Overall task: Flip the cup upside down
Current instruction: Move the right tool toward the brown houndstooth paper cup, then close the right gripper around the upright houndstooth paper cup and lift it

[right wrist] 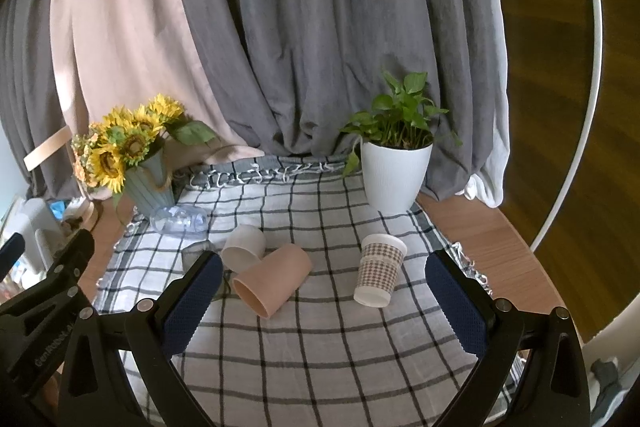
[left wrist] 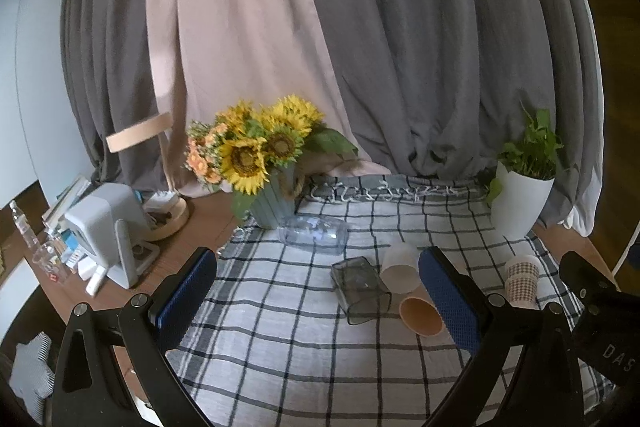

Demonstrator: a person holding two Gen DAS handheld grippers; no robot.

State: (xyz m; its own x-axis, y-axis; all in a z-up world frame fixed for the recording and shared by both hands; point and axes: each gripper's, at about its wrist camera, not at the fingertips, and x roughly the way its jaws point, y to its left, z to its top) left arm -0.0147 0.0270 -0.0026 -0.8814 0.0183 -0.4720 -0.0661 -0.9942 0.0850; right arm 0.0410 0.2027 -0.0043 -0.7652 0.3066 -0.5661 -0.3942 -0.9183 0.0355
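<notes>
A checked cloth covers most of a wooden table, with grey and pink curtains hanging behind it. Nearest the cameras, the left gripper and the right gripper hover above the cloth, each with its jaws spread wide and nothing between them.

Just beyond lie the cups, five in all. A checked paper cup stands upright, slightly tilted, toward the right. A tan cup lies on its side with its mouth toward the cameras, touching a white cup also on its side. A smoky square glass lies beside those two, and a clear tumbler lies farther back.

The upright checked paper cup is probably the one to flip. It looks light and thin-walled, so a hard squeeze would likely crush it; I would grip the middle of its body, across the patterned sleeve, gently.

At the far edge stand one sunflower vase on the left and one white potted plant on the right.
</notes>
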